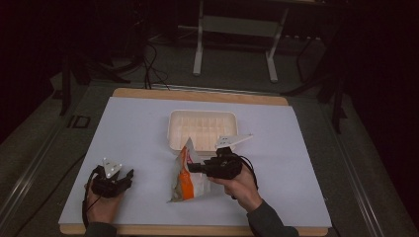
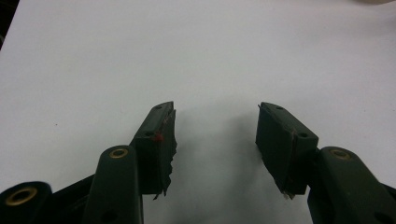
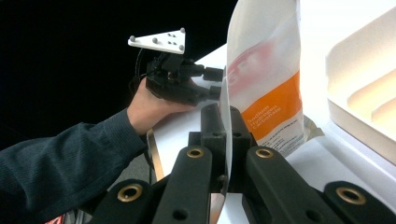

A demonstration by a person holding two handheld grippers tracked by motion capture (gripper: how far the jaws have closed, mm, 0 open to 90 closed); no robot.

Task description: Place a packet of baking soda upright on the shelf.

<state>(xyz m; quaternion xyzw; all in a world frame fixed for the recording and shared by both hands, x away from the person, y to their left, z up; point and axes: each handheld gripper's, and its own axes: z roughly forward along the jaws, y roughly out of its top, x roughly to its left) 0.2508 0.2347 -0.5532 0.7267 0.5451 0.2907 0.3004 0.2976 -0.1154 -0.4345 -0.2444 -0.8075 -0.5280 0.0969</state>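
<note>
High view, near edge of the bench (image 1: 148, 128): my left claw (image 1: 129, 176) rests on the white sheet, its jaws spread wide and holding nothing. My right claw (image 1: 191, 168) sits a little farther in, its jaws pressed together on one edge of the pouch (image 1: 185, 183), a white and orange printed bag that stands up from the bench. Beyond the pouch, just beside it, lies the white tray (image 1: 202, 129), ribbed inside.

Handling, as I judge it: the pouch looks light and soft, a thin crinkled film that folds where it is pinched and is probably slippery. Its flat sealed edge is the best place to take hold, since the belly would only buckle.

Left gripper view: the left claw (image 2: 215, 127) shows a wide gap over bare white bench, with torn tape on the pads, which the high view is too small to show.

Right gripper view: the right claw (image 3: 223, 122) grips the film of the pouch (image 3: 268, 79) edge-on, the film running up between the closed jaws. Farther off are my left hand (image 3: 149, 105) and its claw, then the tray (image 3: 369, 100) at the right.
</note>
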